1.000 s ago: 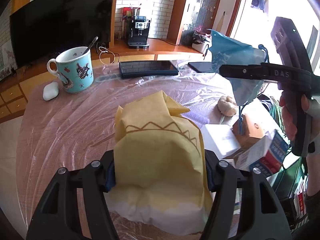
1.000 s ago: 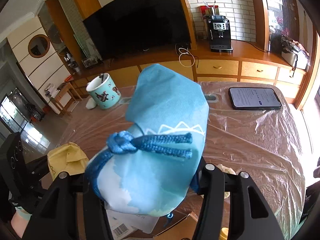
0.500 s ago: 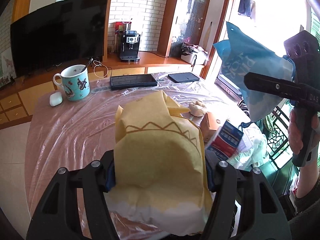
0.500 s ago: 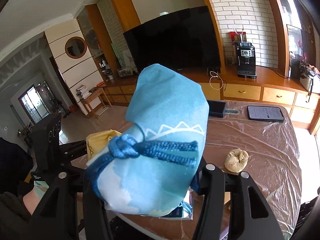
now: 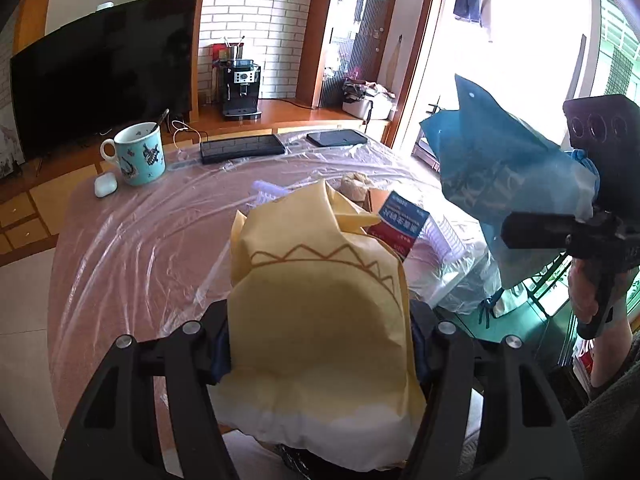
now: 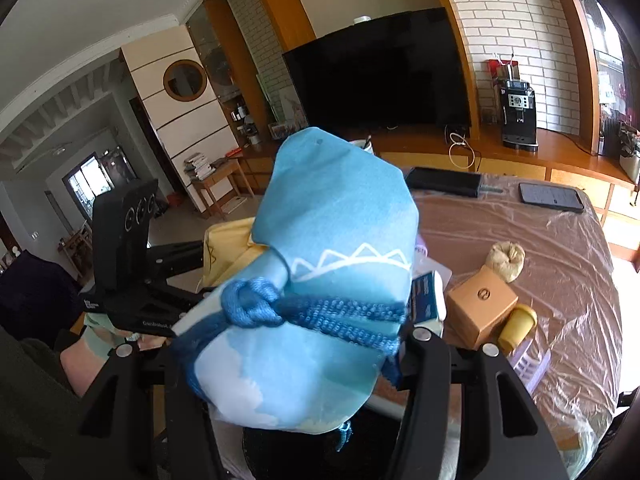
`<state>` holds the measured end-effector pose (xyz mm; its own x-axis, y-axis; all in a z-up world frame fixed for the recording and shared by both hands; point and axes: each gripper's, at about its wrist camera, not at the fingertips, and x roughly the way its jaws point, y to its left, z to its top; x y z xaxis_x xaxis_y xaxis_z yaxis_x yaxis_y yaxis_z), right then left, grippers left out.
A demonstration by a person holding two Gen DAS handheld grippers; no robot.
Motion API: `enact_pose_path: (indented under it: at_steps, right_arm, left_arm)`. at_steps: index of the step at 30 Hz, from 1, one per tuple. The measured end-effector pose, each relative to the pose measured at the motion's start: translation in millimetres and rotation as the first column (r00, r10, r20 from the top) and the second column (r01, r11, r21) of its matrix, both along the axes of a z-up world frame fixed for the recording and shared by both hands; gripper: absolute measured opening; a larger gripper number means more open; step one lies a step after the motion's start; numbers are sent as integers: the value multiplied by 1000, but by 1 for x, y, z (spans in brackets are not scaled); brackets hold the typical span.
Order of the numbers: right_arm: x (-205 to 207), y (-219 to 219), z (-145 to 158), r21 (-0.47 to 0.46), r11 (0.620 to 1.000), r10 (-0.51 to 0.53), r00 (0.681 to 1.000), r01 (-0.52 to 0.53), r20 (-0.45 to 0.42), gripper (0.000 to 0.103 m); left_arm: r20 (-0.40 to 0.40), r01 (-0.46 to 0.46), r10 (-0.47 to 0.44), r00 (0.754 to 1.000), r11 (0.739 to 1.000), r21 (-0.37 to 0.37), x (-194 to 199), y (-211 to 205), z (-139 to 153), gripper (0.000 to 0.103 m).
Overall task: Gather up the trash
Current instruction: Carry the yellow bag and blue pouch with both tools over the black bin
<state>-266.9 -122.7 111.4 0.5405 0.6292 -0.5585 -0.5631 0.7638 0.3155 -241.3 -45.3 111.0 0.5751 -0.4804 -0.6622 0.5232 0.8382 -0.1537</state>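
Yellow crumpled paper bag [image 5: 320, 320] in left tool [image 5: 320, 344]; blue rope-handled bag [image 6: 320, 280] in right tool [image 6: 288, 360].

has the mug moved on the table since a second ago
No. The mug sits beside the white earbud case, left of the black keyboard, as before.

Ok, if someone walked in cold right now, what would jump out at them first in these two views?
Two crumpled paper bags fill the views: a yellow paper bag clamped in the left claw, and a blue paper bag with a knotted blue cord handle clamped in the right claw. Behind them lies a plastic-covered table with a patterned mug at its far left.
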Motion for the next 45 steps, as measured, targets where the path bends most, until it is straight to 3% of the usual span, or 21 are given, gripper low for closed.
enact_pose_path:
  at_steps: [7,14,23,35,45]
  right_arm:
    - [-31,2,-43,-9,1000,19,992,-20,-123,54]
    - [-49,11,-72,-86,996,6,983,-22,-184,54]
    - [-59,14,-107,-111,993,0,963,-31,-270,54]
    - [-68,20,-141,-186,982,-26,942,-39,-333,54]
    - [-53,26,-162,-241,970,-58,933,-31,-355,54]
  left_arm:
    - [-53,36,-34,998,999,31,-29,-7,-21,65]
    - [-80,22,-15,997,996,86,-49,-15,-43,65]
    - [-116,26,-8,993,988,151,-66,-28,-67,65]
    - [-179,47,-9,984,978,204,-75,-40,-103,65]
    - [-215,39,13,976,971,234,-63,-41,-127,65]
